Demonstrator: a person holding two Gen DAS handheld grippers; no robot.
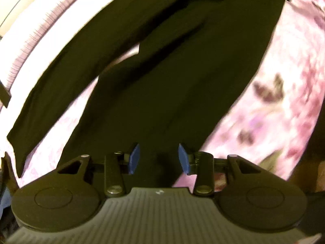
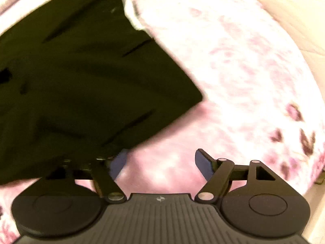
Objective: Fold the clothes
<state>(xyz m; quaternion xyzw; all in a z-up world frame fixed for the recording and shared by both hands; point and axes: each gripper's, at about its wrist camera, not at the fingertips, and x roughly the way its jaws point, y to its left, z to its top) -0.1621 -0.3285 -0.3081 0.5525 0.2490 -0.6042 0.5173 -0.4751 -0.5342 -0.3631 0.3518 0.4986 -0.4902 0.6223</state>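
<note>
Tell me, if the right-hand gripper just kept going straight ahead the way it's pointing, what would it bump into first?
Most likely the pink floral bedspread. The right gripper stands open over bare bedding; the dark garment lies off toward its left finger, out of the centre line. Depth is hard to judge in this blurred view.

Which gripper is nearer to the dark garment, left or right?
Left. The left gripper is open directly over the dark garment; the right gripper is open beside its edge, over the floral bedspread.
</note>
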